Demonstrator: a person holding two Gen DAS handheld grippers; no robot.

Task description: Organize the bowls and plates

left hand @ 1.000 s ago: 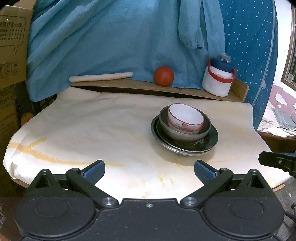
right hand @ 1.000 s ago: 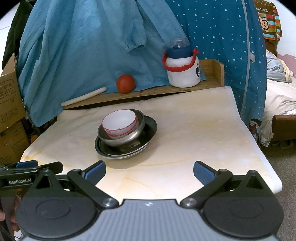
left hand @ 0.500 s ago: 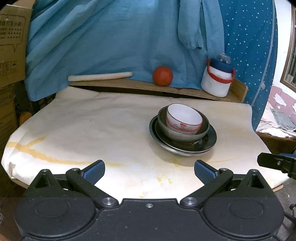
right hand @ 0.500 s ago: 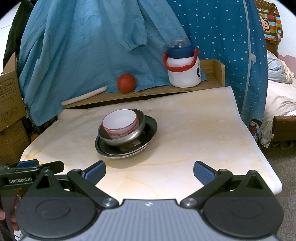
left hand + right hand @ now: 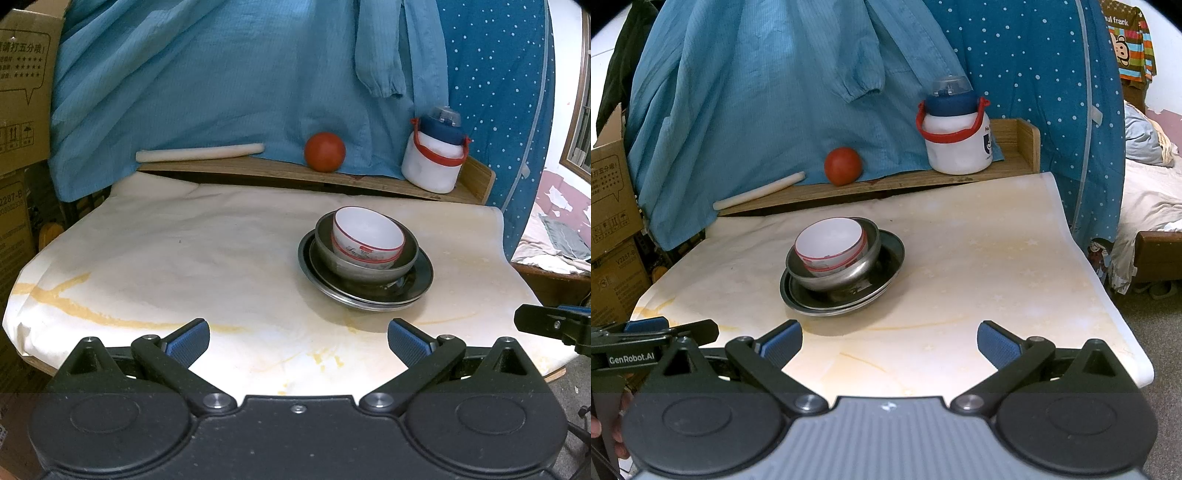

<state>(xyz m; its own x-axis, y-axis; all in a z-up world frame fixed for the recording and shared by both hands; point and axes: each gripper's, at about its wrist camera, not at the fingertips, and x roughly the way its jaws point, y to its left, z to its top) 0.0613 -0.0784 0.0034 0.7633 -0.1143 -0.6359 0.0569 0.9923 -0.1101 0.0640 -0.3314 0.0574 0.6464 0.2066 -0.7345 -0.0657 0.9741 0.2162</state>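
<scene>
One stack: white bowl [image 5: 367, 232] nested in a steel bowl [image 5: 369, 258], on steel plates [image 5: 413, 284], mid-surface [image 5: 184, 258], in front of the red ball [image 5: 325, 151].
Left tongs [image 5: 298, 341]: spread wide, empty, near the stack.
Right tongs [image 5: 889, 341]: wide too, empty (beside the left).
Step, likely: finished or lifting out; if lifting, pinch the white bowl's rim squarely.
</scene>
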